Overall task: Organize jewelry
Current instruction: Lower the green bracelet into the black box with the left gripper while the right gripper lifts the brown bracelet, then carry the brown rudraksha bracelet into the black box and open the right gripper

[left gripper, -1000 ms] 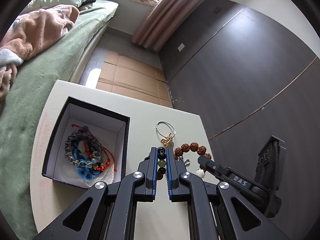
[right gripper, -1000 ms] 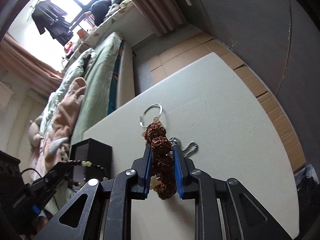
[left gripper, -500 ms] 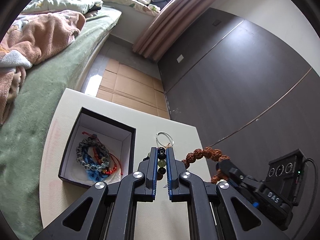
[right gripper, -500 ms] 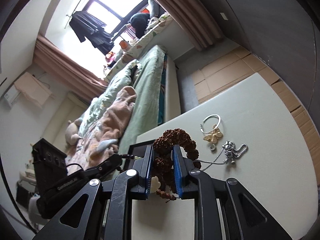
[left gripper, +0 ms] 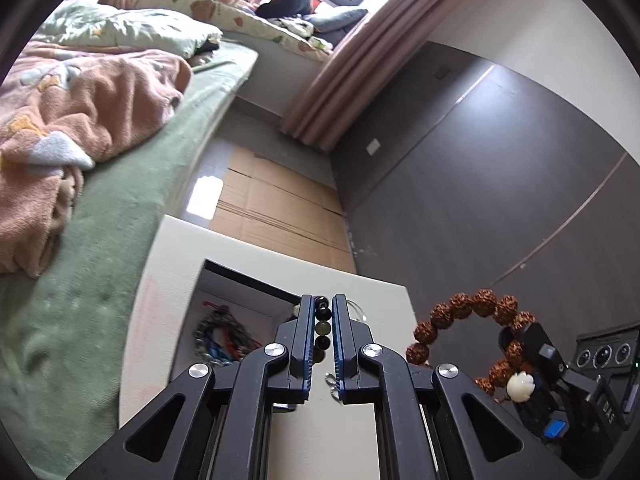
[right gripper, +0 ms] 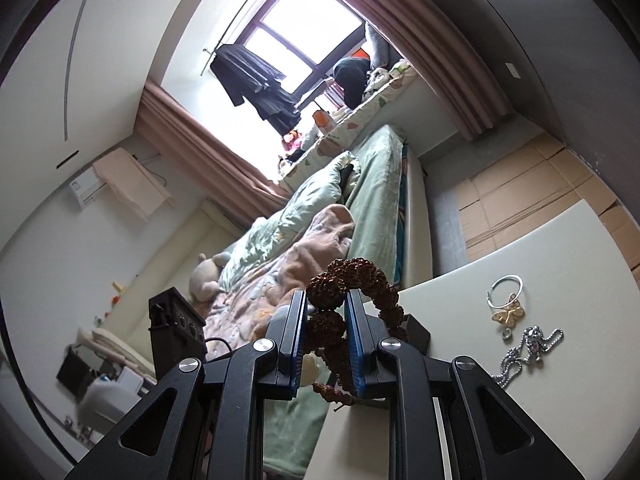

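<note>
My left gripper (left gripper: 321,306) is shut on a dark bead bracelet (left gripper: 322,330) with black and olive beads, held above the white table (left gripper: 176,264). Beyond its fingers sits the black jewelry box (left gripper: 240,280) with white lining and several bracelets (left gripper: 218,338) inside. My right gripper (right gripper: 326,300) is shut on a brown rudraksha bead bracelet (right gripper: 352,276) with a white charm, lifted well off the table. That rudraksha bracelet (left gripper: 476,312) also shows at the right of the left wrist view, with the right gripper (left gripper: 520,344) gripping it.
On the table lie a silver ring with a gold butterfly charm (right gripper: 506,300) and a silver ball-chain necklace (right gripper: 528,350). A bed (left gripper: 100,200) with green sheet and pink blanket runs along the table's left. Cardboard (left gripper: 276,208) covers the floor beyond; a dark wall stands right.
The right gripper has risen off the table with the rudraksha bracelet and tilted upward. The left gripper has lifted and tilted up a little, still holding the dark bead bracelet.
</note>
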A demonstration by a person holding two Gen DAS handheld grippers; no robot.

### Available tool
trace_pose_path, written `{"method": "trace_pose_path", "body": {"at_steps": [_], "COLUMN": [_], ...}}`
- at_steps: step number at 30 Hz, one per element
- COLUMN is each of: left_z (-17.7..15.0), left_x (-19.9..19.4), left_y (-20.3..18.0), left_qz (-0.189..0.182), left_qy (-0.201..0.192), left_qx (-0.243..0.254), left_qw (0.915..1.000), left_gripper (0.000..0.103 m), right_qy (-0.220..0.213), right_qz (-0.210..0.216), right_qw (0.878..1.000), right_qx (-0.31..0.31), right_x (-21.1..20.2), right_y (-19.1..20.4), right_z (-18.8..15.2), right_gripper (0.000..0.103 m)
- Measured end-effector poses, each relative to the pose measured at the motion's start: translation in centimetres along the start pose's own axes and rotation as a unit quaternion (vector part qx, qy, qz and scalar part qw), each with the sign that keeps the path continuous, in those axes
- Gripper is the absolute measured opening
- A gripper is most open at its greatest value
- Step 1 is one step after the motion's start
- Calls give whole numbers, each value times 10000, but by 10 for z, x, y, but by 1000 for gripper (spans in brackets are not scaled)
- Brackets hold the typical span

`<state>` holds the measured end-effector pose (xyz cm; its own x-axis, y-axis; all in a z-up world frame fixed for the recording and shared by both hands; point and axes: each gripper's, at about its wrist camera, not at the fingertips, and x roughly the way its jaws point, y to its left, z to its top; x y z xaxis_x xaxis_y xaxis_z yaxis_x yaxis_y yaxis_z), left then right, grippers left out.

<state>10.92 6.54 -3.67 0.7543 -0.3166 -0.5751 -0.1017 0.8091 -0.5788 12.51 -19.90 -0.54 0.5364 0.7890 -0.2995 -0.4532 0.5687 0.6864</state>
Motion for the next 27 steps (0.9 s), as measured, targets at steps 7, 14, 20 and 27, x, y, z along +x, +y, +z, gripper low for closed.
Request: {"method": "trace_pose_path", "body": {"at_steps": [7,14,20,27], "left_z": [7,15,19,21], "left_x": [7,-8,-12,-8], "left_y": [30,48,61,63], "left_qz": [-40,284,500,587], "left_qy": [216,-174,-271,-233], "left_qx": [-731,-950,-1094,-1070], "left_qw": [9971,9949,9924,9923], "left_gripper": [64,73,73,73], "right_qy": [204,405,585,988], "right_qz": [-44,-36,-129,-124], "right_qw": [9998,9990,9978,9929], "right_qx": [55,198,276,658], "right_x": [21,50,85,109], "right_y": [-1,-4,-6,-24], "right_z": [-7,-13,-20,-23], "right_gripper": [21,21,21,58]}}
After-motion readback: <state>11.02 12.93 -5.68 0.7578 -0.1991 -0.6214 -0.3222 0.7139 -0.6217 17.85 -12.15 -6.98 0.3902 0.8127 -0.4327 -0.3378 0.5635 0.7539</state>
